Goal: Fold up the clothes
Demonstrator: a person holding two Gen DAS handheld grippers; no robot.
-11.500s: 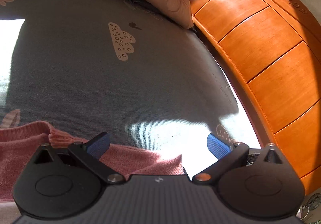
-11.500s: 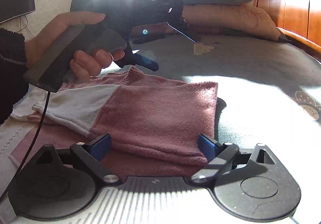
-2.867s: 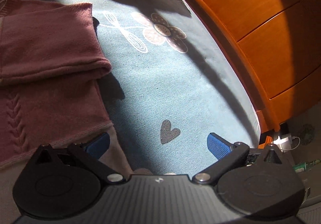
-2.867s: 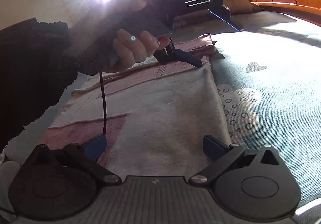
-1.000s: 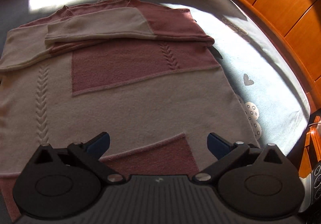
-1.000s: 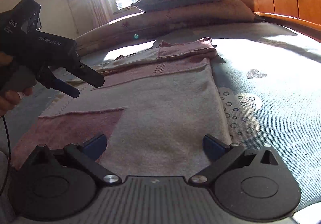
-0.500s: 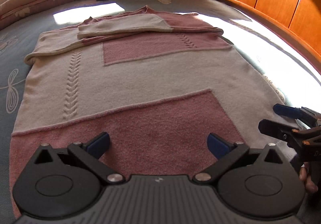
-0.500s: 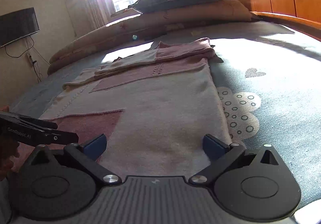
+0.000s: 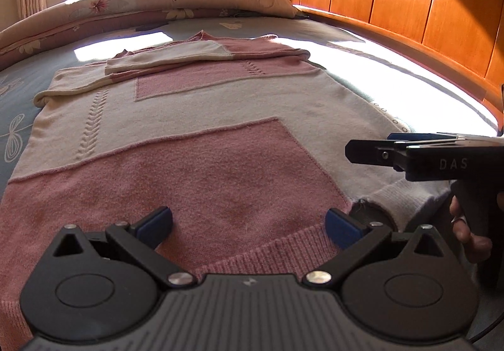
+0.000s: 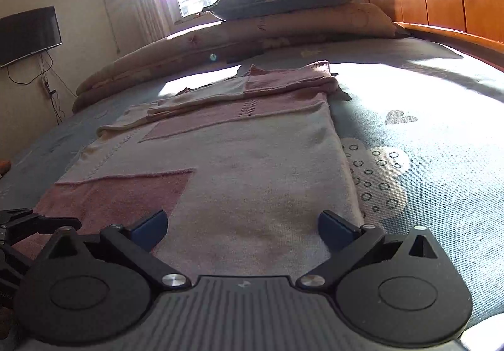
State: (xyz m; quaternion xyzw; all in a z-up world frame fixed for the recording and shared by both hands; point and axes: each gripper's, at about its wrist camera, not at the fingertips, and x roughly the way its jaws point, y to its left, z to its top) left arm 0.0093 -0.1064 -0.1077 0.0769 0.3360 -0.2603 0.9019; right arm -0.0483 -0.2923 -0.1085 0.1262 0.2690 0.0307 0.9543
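The bed (image 9: 371, 45) fills both views, and our pink-and-cream sweater (image 9: 201, 118) lies flat across the middle of each frame, sleeves already folded across its far end, ribbed hem nearest us. We judge the main risk to be lifting the hem unevenly: one corner grabbed higher would skew the fold and drag the sleeves loose. Our left hand-held gripper (image 9: 249, 223) and right hand-held gripper (image 10: 242, 225) both stand apart, holding nothing, low over the hem.
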